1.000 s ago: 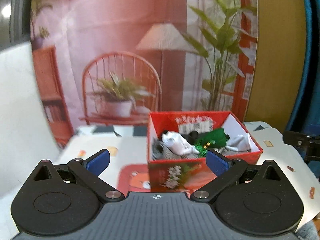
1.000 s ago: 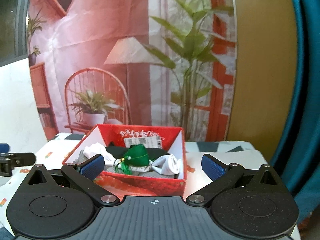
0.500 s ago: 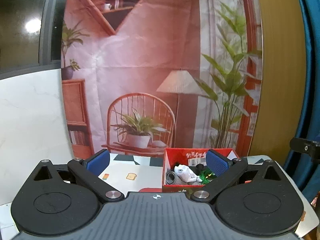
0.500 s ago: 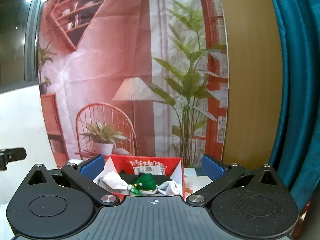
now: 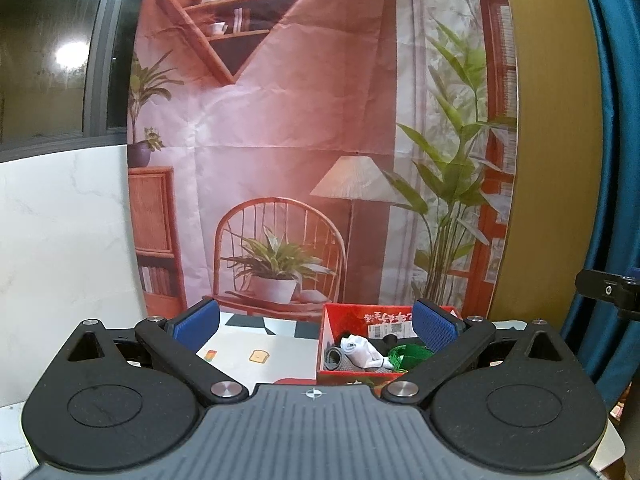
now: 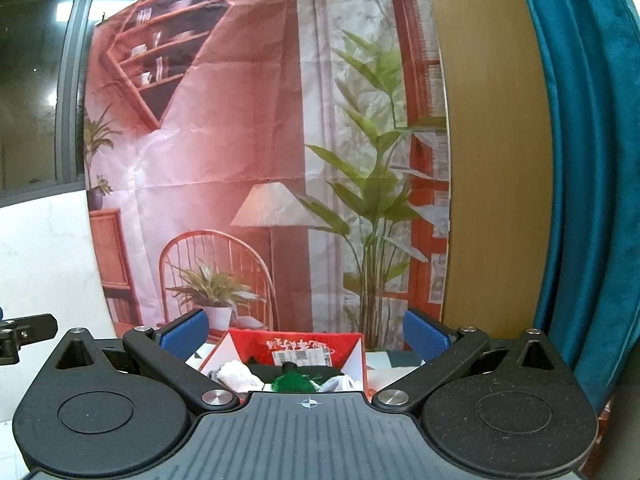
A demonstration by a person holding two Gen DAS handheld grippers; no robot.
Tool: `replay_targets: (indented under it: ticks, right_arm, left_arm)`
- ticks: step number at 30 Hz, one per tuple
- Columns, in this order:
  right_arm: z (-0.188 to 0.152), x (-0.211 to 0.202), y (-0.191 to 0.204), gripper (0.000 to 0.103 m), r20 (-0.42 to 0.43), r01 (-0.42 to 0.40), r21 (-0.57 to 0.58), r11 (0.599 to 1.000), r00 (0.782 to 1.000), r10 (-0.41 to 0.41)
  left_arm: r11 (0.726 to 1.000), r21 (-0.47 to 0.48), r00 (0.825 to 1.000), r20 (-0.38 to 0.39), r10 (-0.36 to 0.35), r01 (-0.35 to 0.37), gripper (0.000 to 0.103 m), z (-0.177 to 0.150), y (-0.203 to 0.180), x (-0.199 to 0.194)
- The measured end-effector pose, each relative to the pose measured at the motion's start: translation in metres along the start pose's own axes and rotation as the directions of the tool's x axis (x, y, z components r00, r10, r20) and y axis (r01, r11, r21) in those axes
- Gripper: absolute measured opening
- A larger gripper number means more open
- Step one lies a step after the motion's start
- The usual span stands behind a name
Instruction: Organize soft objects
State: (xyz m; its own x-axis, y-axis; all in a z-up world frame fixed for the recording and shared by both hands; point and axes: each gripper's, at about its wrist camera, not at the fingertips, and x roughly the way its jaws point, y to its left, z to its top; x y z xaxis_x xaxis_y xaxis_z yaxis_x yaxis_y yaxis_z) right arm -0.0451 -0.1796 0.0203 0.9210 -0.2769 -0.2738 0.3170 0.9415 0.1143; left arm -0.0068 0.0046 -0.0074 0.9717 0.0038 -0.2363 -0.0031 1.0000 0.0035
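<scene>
Both grippers have been drawn back and raised from the box point(image 5: 362, 376); left gripper point(image 5: 316, 326) and right gripper point(image 6: 302, 334) are spread, empty. The socks point(image 5: 360, 352) and green toy point(image 6: 296, 384) are seen lying inside the box; the task is judged essentially complete.

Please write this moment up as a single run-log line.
left gripper: open, empty | right gripper: open, empty | red box: on table, holds white socks, green pouch | both grippers clear of box
</scene>
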Motion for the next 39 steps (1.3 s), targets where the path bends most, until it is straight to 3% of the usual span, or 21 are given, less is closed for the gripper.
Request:
replay_targets:
  ticks: [39]
  right_arm:
    - [-0.012, 0.005, 0.004, 0.103, -0.044, -0.017, 0.002, 1.0, 0.999, 0.017]
  left_arm:
    - [1.0, -0.011, 1.0, 0.015, -0.004, 0.004, 0.103, -0.004, 0.005, -0.007]
